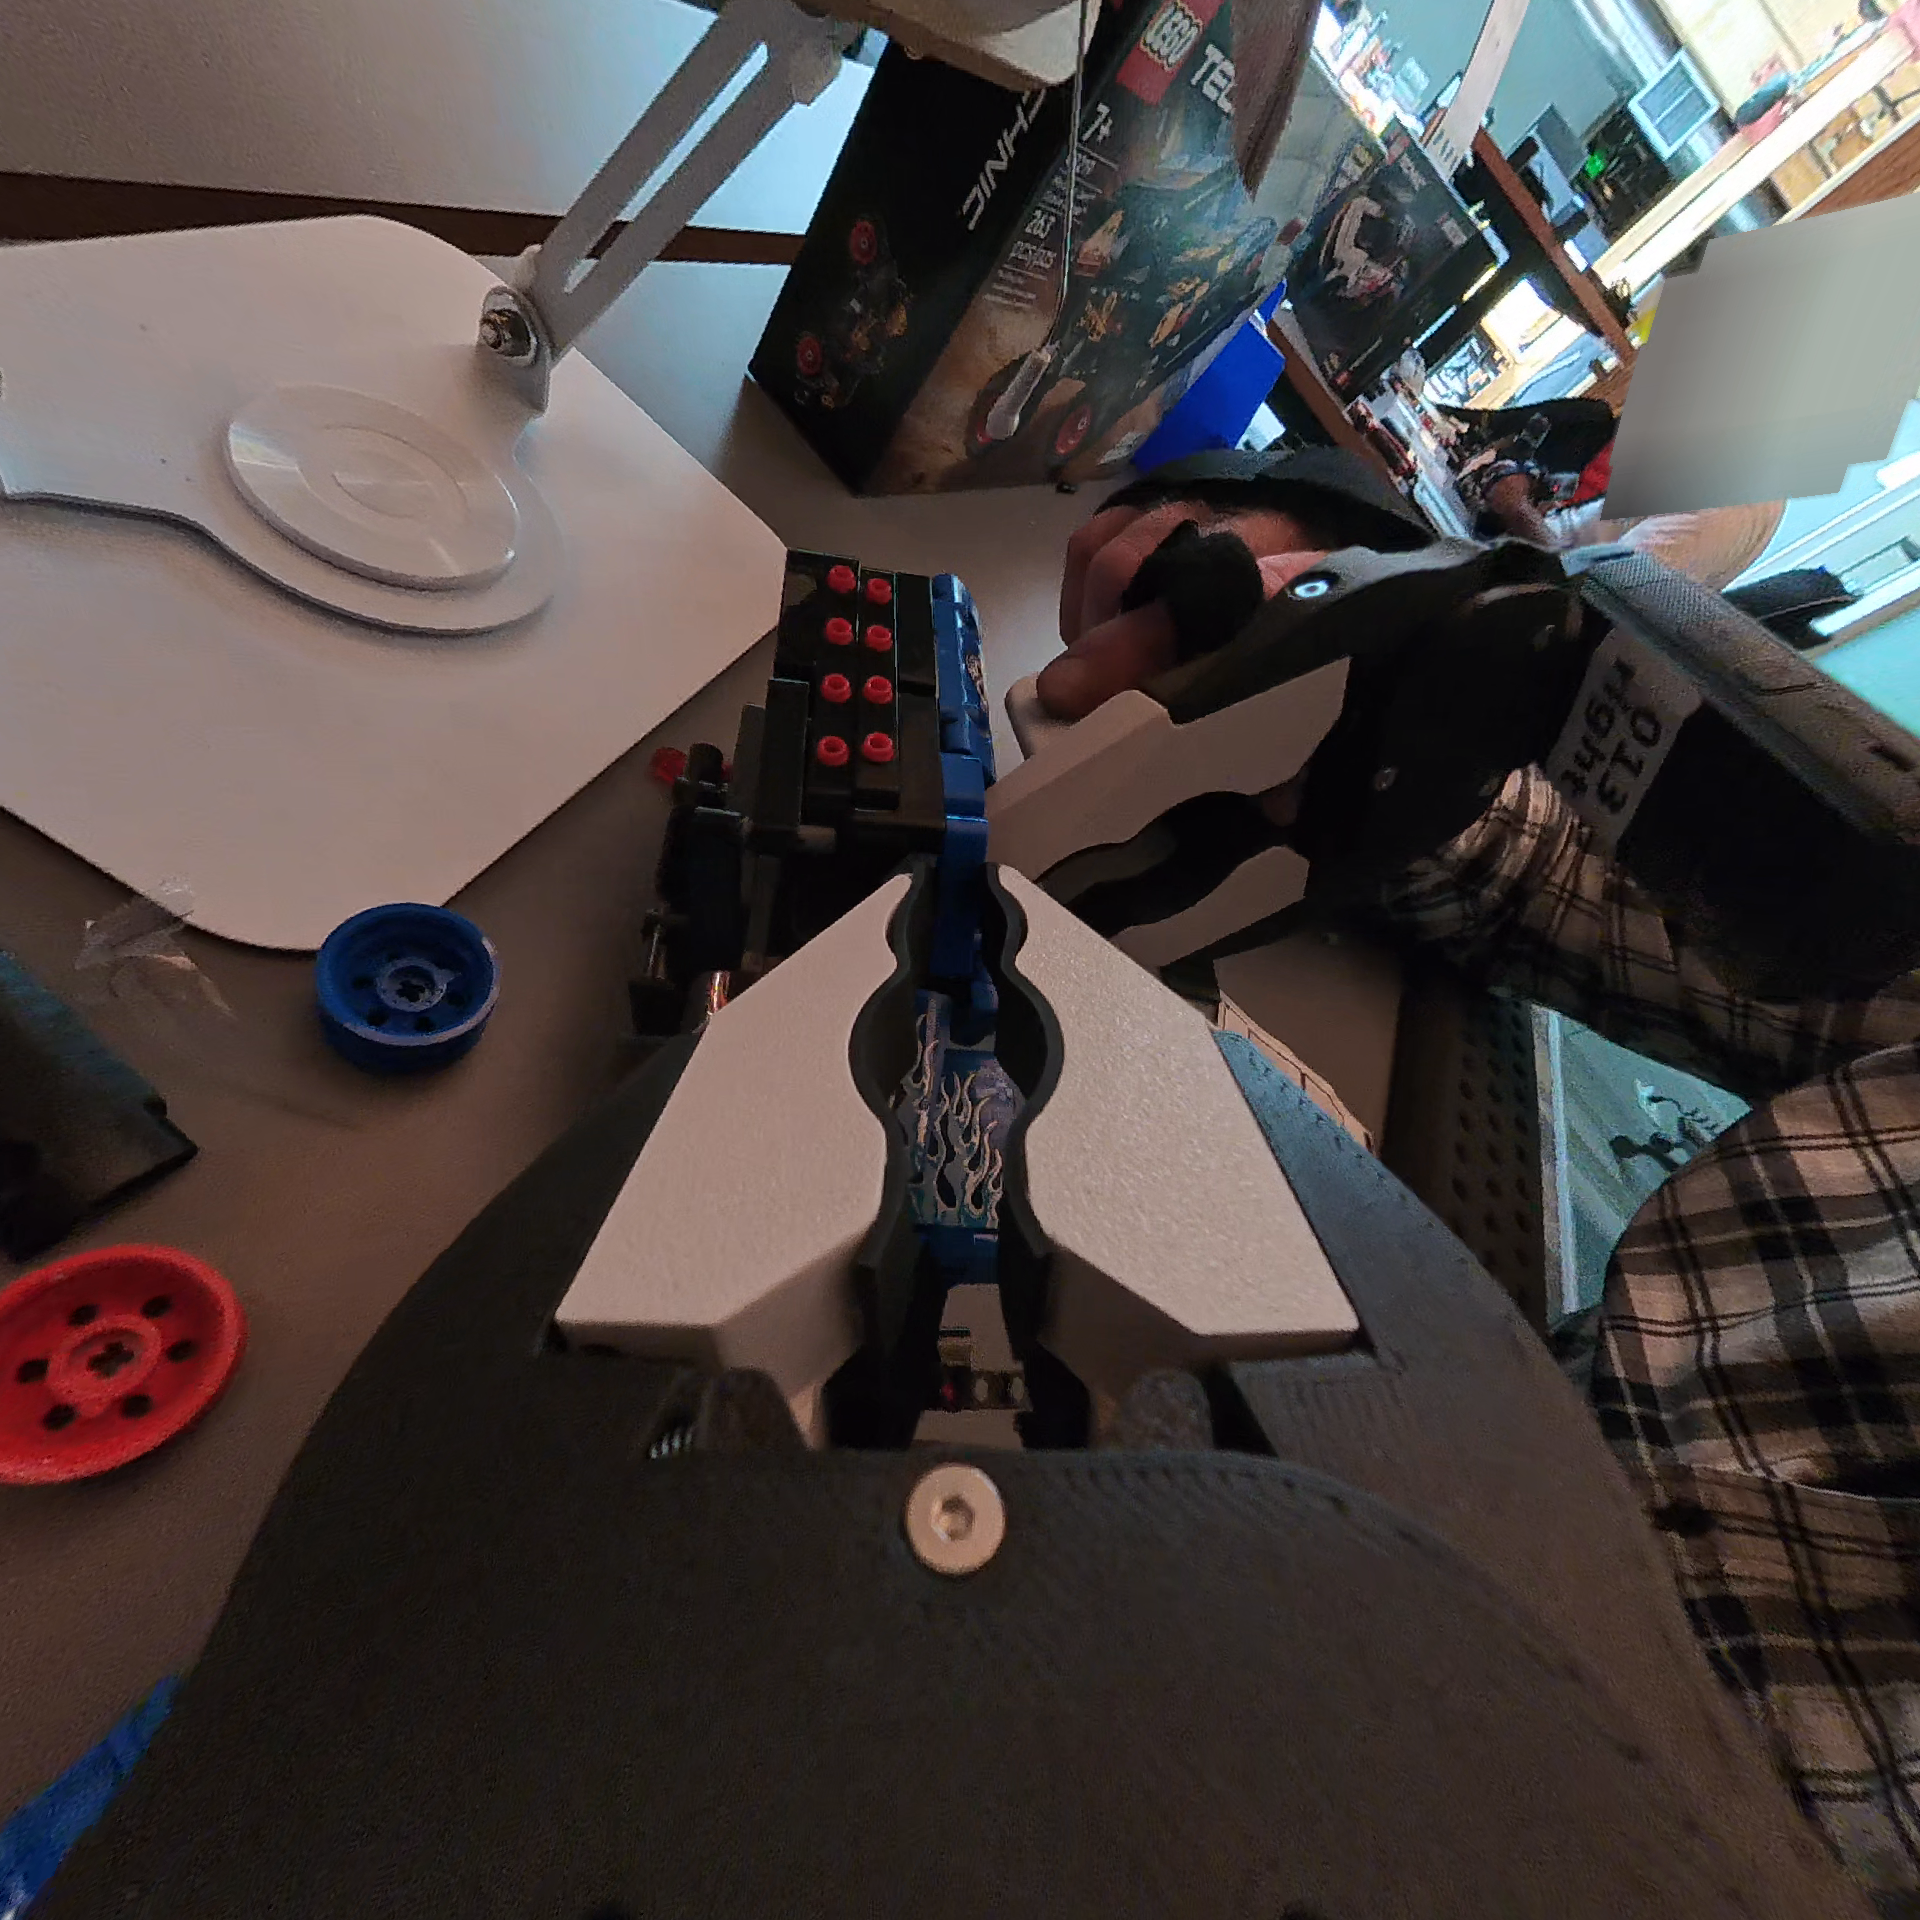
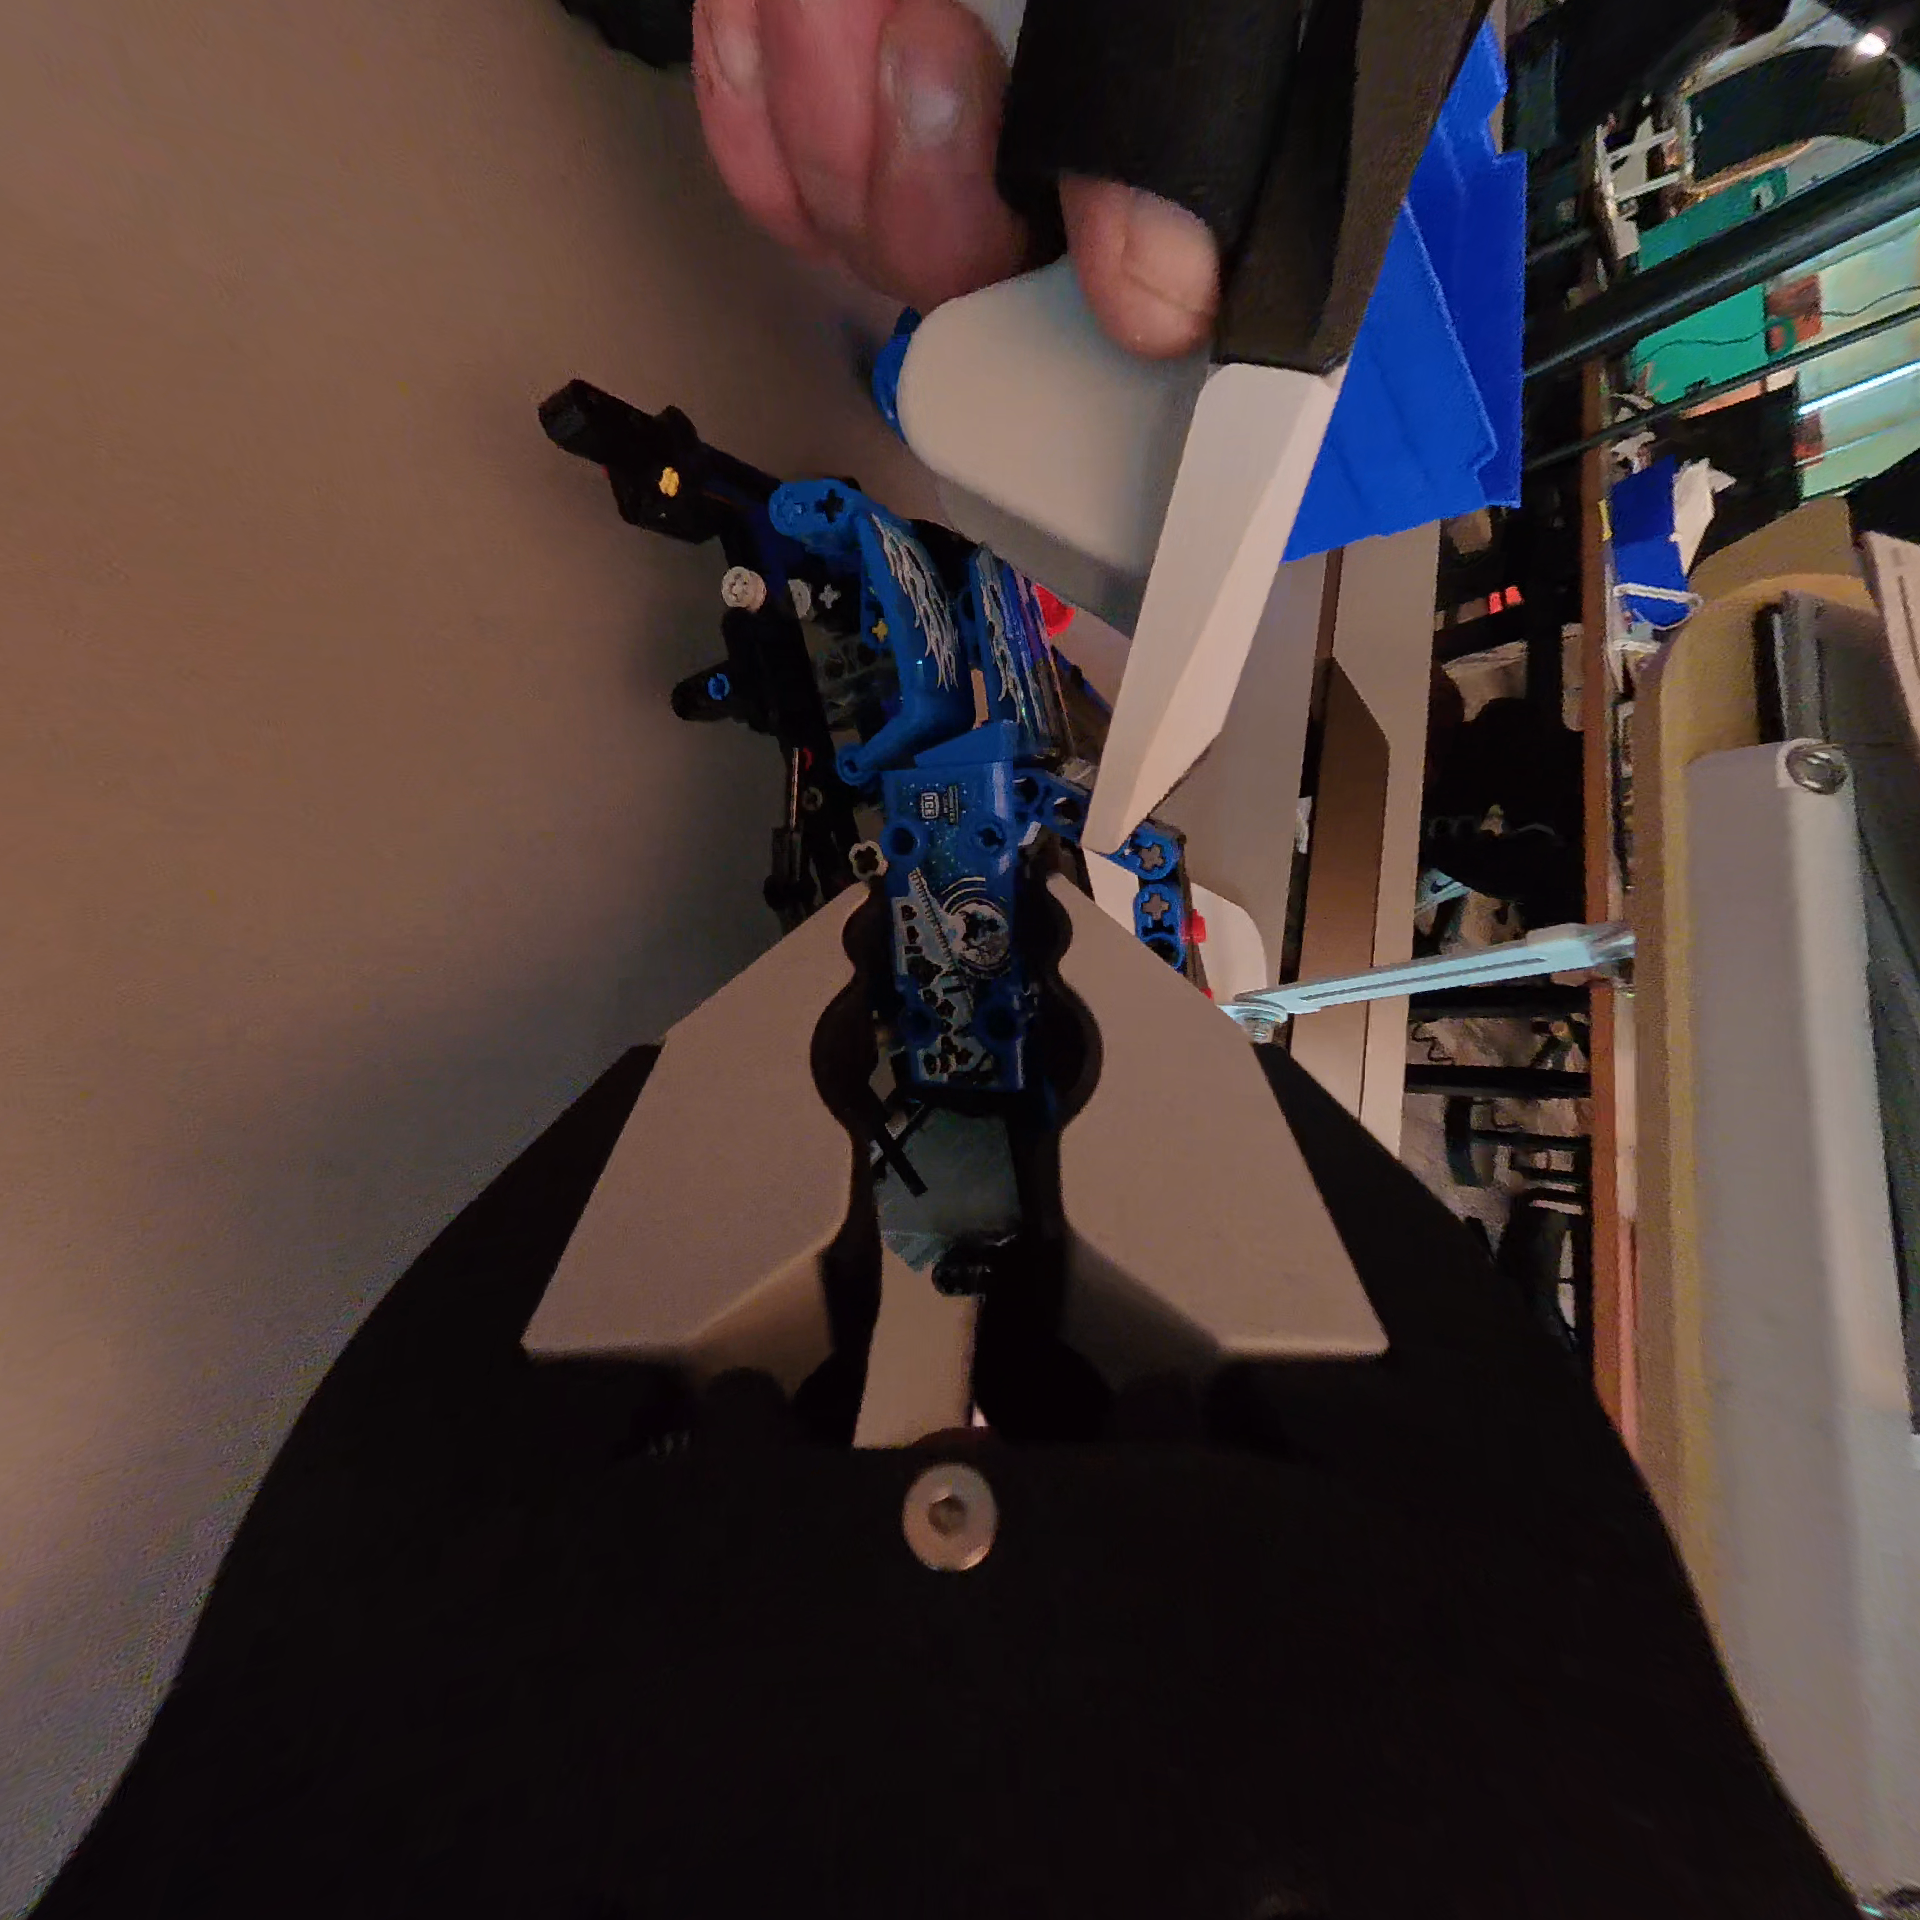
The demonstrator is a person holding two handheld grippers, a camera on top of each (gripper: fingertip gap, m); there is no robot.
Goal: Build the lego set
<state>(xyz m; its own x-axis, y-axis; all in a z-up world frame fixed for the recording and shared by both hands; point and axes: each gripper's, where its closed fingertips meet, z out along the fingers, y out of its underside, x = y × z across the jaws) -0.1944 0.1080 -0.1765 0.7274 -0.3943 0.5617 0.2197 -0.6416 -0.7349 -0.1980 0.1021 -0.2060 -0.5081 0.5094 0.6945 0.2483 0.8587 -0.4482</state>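
The left gripper (image 1: 958, 914) holds the blue flame-printed panel of the lego vehicle (image 1: 831, 748), its jaws narrow around it. The right gripper (image 2: 961, 935) is also closed narrow, on another printed blue panel of the same vehicle. The one model rests on the grey table (image 1: 312, 1122). Two loose wheel hubs lie to the left with open room around them: one red hub (image 1: 109, 1361) nearer, one blue hub (image 1: 407, 985) just beside the edge of the white stand base (image 1: 312, 665). Farther back stands one lego box (image 1: 997, 270).
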